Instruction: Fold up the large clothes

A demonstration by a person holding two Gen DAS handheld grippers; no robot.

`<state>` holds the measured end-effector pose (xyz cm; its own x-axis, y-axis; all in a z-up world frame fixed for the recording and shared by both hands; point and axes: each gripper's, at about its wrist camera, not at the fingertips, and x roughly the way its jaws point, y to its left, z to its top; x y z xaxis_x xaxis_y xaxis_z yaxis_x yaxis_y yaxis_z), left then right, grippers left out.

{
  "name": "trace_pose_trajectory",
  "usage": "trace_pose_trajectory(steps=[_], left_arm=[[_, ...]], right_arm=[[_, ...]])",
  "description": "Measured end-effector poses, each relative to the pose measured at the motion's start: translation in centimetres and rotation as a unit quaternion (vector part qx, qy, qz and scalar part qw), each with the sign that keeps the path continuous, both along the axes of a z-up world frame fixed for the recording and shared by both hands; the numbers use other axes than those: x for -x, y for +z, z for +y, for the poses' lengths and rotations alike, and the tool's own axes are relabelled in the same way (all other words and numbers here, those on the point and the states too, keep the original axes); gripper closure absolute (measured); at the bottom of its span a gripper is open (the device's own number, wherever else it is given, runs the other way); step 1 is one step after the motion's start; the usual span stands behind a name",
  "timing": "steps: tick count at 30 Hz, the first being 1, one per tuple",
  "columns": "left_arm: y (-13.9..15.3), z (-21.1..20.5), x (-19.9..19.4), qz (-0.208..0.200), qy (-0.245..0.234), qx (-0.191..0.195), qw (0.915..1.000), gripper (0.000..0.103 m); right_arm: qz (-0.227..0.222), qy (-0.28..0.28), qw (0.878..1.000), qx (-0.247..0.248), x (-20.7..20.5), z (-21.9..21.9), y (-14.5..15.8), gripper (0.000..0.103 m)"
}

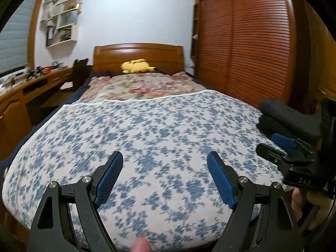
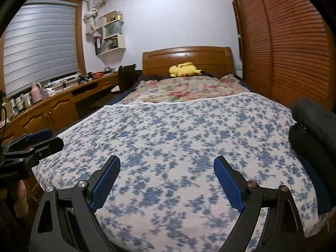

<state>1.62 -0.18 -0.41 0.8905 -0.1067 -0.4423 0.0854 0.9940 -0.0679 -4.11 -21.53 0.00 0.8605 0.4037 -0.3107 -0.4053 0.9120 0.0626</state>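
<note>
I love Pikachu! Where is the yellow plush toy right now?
The yellow plush toy lies at the far end of the bed, against the wooden headboard, just beyond the pink floral quilt, in both views.

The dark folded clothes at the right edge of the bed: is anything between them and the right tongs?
Nothing visible is in the way. The dark folded clothes lie on the blue-flowered sheet, right of the open right tongs, and only bare sheet lies between them. The left tongs are open too.
</note>
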Motion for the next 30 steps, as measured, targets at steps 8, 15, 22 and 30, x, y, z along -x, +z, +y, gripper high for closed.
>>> trace_pose_trajectory(steps=[8, 15, 22, 30], left_arm=[[-0.6, 3.0, 1.5, -0.004, 0.041, -0.006, 0.9991, 0.020], [-0.8, 3.7, 2.0, -0.007, 0.045, -0.006, 0.9989, 0.020], [-0.5, 3.7, 2.3, -0.013, 0.046, -0.007, 0.9988, 0.020], [-0.5, 3.6, 2.4, -0.014, 0.047, -0.010, 0.9988, 0.020]], right_arm=[[-0.008, 0.012, 1.000, 0.009, -2.1, 0.7, -1.5, 0.012], [-0.009, 0.016, 1.000, 0.013, -3.6, -0.4, -2.3, 0.012], [-0.012, 0.016, 1.000, 0.013, -4.3, -0.3, -2.8, 0.012], [-0.012, 0.015, 1.000, 0.013, -4.7, 0.1, -3.1, 0.012]])
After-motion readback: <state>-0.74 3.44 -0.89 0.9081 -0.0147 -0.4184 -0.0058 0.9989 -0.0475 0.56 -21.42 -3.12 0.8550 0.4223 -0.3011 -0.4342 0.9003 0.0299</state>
